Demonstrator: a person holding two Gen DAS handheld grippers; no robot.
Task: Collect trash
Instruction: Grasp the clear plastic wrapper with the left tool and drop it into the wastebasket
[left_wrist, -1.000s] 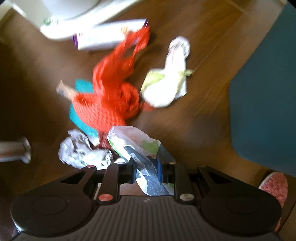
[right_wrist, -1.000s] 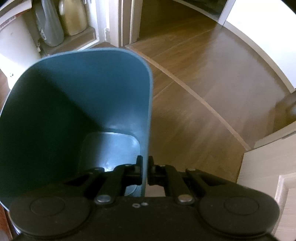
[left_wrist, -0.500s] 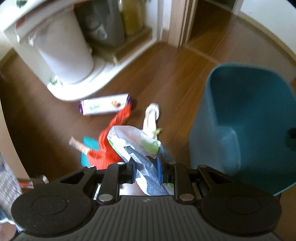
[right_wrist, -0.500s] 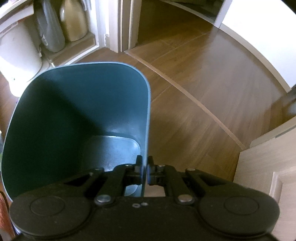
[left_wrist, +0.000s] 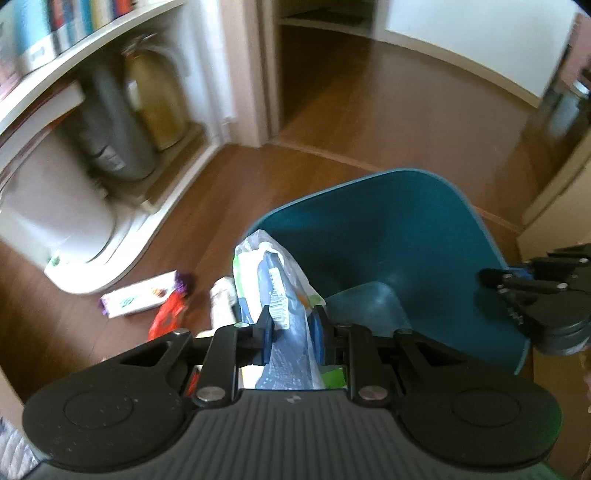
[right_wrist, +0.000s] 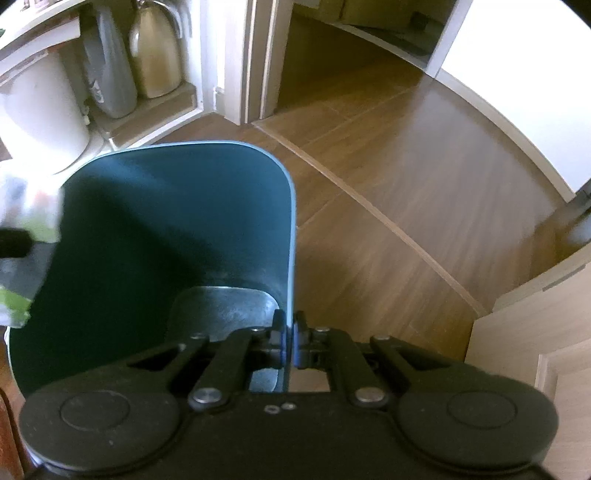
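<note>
My left gripper (left_wrist: 291, 325) is shut on a crumpled plastic wrapper (left_wrist: 273, 273), white, green and dark blue, held up at the near left rim of the teal bin (left_wrist: 388, 258). My right gripper (right_wrist: 290, 339) is shut on the bin's right wall (right_wrist: 290, 240) and holds the bin tilted; it also shows in the left wrist view (left_wrist: 491, 277). The bin's inside (right_wrist: 166, 240) looks bare. The wrapper shows blurred at the left edge of the right wrist view (right_wrist: 26, 221).
On the wooden floor left of the bin lie a white and purple packet (left_wrist: 140, 295), a red net bag (left_wrist: 166, 317) and a white wrapper (left_wrist: 221, 299). A white shelf unit (left_wrist: 110, 147) with bottles stands behind. A doorway (right_wrist: 332, 74) opens ahead.
My left gripper has lifted the wrapper up from the floor litter and swung right, up to the bin's rim. The right gripper holds the bin, which now sits lower in its view.
</note>
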